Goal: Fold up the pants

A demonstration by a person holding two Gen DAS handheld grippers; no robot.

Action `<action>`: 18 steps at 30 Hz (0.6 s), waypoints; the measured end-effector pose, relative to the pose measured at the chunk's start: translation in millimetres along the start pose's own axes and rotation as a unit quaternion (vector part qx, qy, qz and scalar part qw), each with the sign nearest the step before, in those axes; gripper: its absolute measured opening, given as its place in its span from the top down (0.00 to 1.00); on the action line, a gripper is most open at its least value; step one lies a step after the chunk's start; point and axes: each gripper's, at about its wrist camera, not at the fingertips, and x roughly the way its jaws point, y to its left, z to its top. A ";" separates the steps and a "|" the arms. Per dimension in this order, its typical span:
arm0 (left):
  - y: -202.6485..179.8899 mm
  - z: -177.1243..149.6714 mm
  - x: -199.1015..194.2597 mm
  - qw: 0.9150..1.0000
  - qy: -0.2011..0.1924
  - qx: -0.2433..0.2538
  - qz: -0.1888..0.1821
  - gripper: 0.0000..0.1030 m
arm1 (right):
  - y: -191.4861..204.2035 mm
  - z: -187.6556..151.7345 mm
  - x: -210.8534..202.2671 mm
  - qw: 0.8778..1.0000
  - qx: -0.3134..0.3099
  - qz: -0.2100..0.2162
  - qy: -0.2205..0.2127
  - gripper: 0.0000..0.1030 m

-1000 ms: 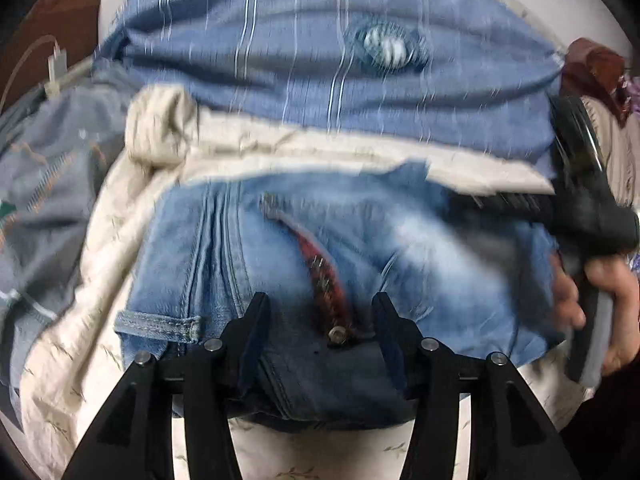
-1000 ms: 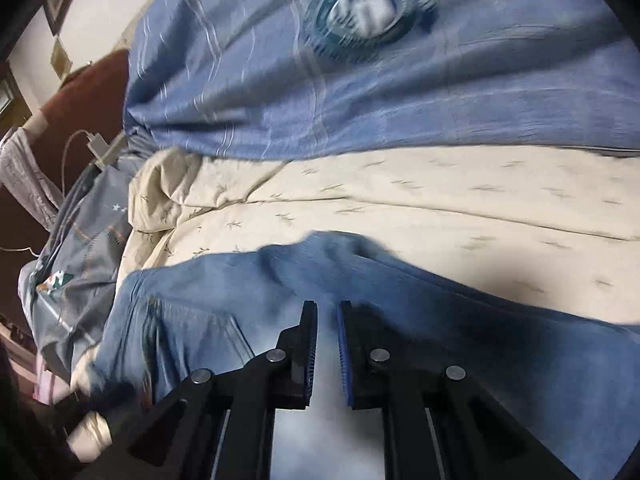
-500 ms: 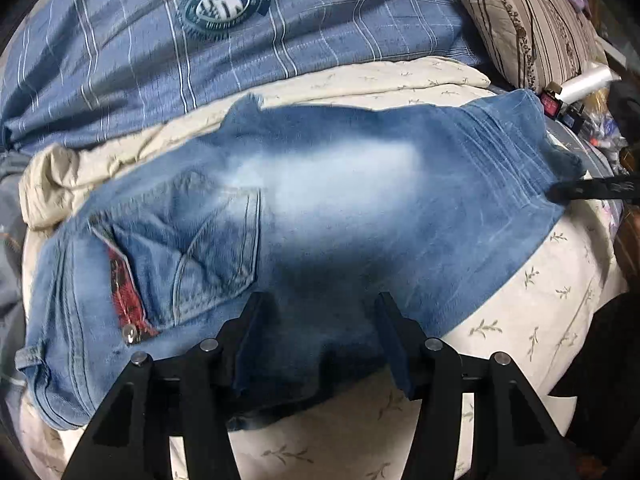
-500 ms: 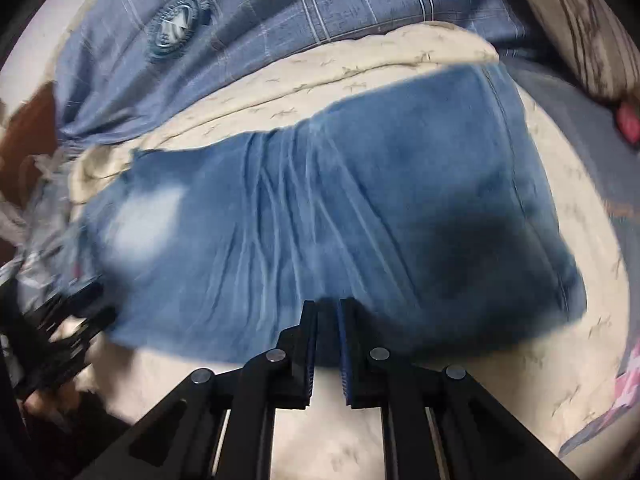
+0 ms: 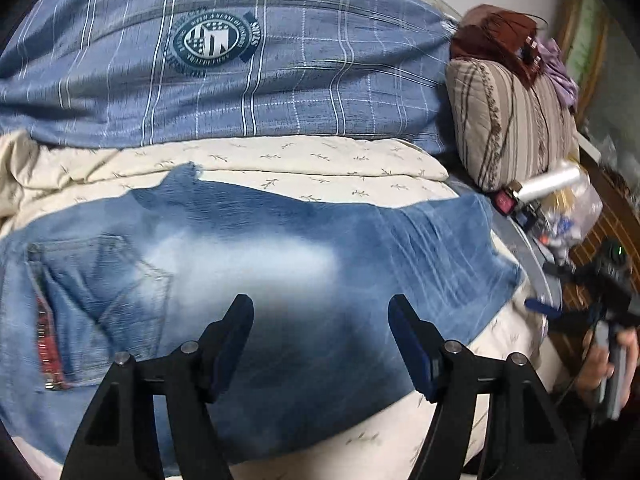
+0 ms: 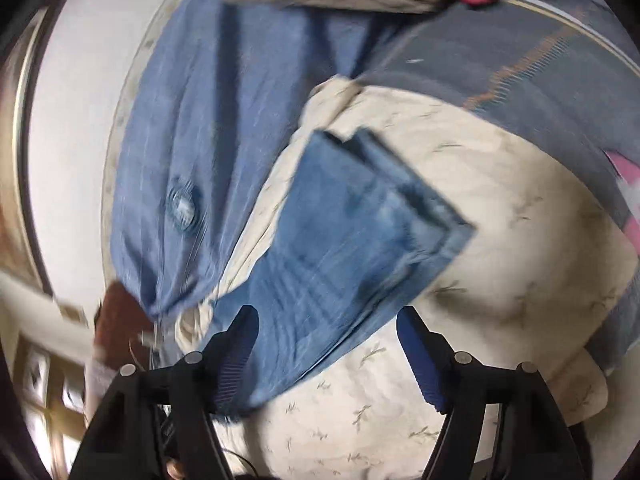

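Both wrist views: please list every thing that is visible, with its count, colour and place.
jeans: one pair, faded blue, lying folded on the cream blanket, back pocket toward the left in the left wrist view.
cream blanket: one, cream with small sprig print, under the jeans.
blue striped cover: one, blue with white stripes and a round emblem, behind the blanket.
striped pillow: one, beige and brown, at the right.
clutter: several small items, mixed colours, below the pillow; too blurred to name.
left gripper: one, black, jaws opening, above the jeans, gripping nothing.
right gripper: one, black, jaws opening, over the jeans' edge, gripping nothing.
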 end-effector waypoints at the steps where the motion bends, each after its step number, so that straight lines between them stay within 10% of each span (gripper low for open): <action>1: -2.5 2.1 5.3 1.000 0.001 -0.008 -0.005 0.31 | -4.5 3.2 0.4 1.000 0.008 -0.006 0.001 0.28; 10: -20.2 1.9 22.5 1.000 0.014 0.000 -0.013 0.31 | -28.9 26.6 8.4 0.998 0.058 -0.023 -0.010 0.27; 14: -21.6 0.0 26.1 1.000 0.018 0.005 -0.005 0.31 | 12.1 41.4 -20.6 0.992 -0.021 -0.050 -0.117 0.28; 18: -24.2 -0.7 32.1 1.000 0.027 0.009 -0.013 0.31 | 50.0 54.4 -4.8 0.992 -0.070 -0.006 -0.101 0.29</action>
